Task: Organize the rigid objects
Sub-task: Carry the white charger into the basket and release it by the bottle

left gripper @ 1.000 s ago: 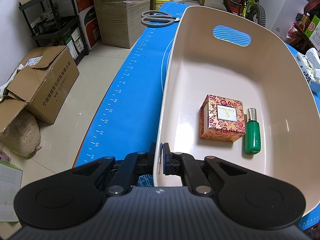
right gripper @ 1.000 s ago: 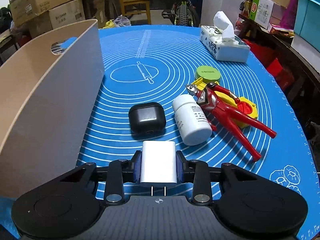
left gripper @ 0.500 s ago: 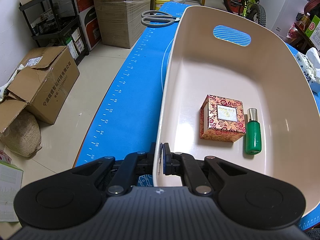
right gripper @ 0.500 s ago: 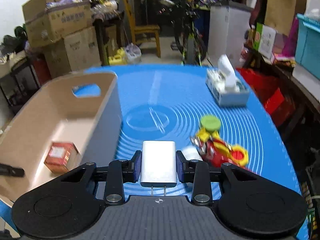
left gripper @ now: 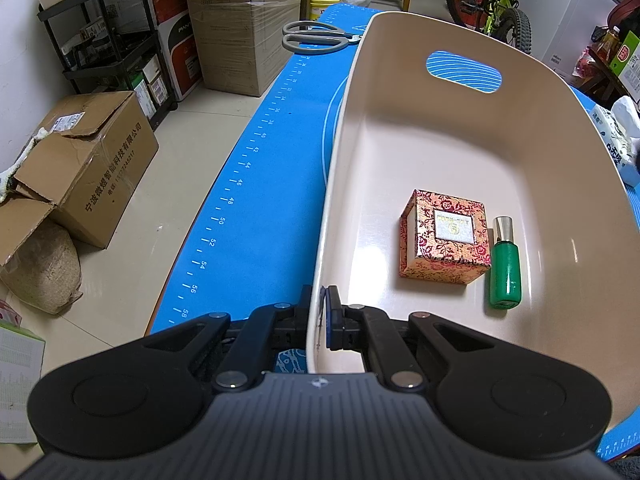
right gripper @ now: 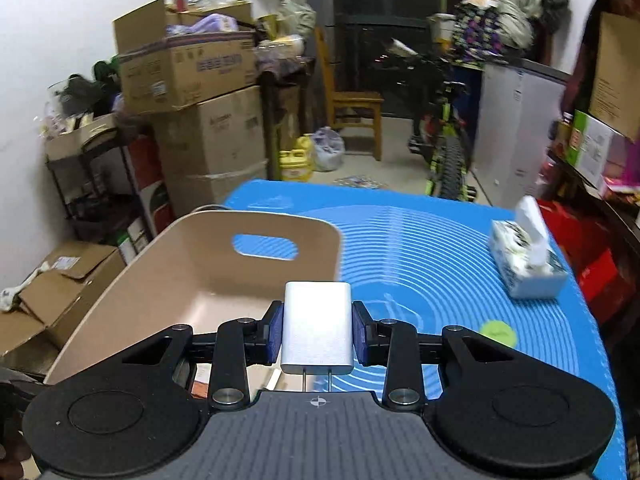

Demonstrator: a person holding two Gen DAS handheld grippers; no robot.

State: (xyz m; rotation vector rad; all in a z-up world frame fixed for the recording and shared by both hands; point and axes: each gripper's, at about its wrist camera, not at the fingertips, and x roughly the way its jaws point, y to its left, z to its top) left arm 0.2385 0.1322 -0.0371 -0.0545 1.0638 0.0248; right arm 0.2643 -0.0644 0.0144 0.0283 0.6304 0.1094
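Left gripper (left gripper: 319, 318) is pinched on the near rim of the beige bin (left gripper: 460, 152), one finger outside the wall, one inside; looks like it's there to stop the bin sliding on the blue mat (left gripper: 276, 184) while things get dropped in. Right gripper (right gripper: 318, 330) has its pads pressed flat on both sides of a white charger block (right gripper: 317, 328), prongs pointing back at the camera. Side grip on the flat faces makes sense: smooth plastic, that's the widest contact, and the prongs stay out of the fingers' way. Charger is held in the air, roughly over the bin's right wall near the near end; can't tell if it's fully inside the opening. Already in the bin: a floral gift box (left gripper: 444, 236) and a small green bottle (left gripper: 506, 264) lying just beside it, both toward the right wall, so the left half of the floor is free for the drop. My guess is the release comes next; risk is clipping the rim or landing on the box. Tissue pack (right gripper: 524, 264) and a green lid (right gripper: 498, 333) sit out on the mat.
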